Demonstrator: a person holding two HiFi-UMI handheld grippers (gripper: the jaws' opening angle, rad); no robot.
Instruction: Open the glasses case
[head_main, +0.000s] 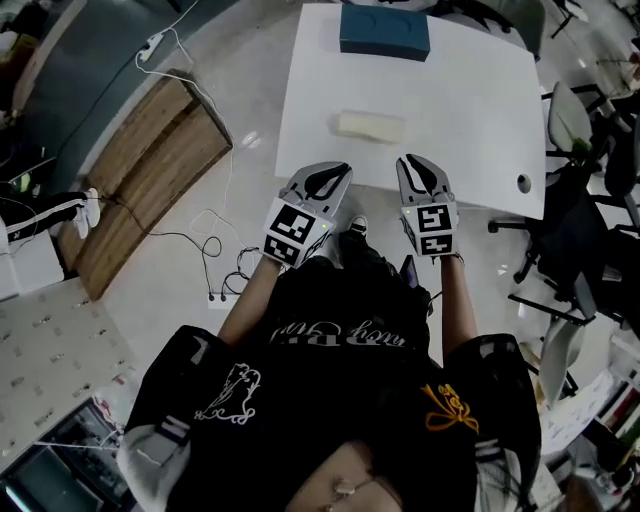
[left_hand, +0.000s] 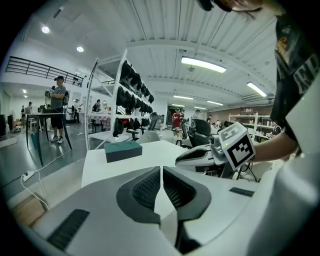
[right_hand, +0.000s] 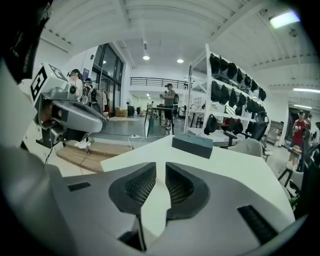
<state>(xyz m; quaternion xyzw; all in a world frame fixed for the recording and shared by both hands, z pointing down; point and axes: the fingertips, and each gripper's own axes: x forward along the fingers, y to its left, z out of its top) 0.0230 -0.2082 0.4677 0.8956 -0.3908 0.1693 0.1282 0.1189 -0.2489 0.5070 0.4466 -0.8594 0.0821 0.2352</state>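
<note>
The case (head_main: 370, 125), toward the tabletop's (head_main: 480, 120) near edge, looks light, stiff and slippery, so grip its long sides; the left hand-held gripper (head_main: 330, 176) is clenched empty, the right hand-held gripper (head_main: 421, 170) slightly parted.

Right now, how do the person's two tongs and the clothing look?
The light grey plastic left tongs and right tongs have dark ribbed pads. Each carries a white cube with black square markers. The person wears a black shirt with white and orange prints.
</note>
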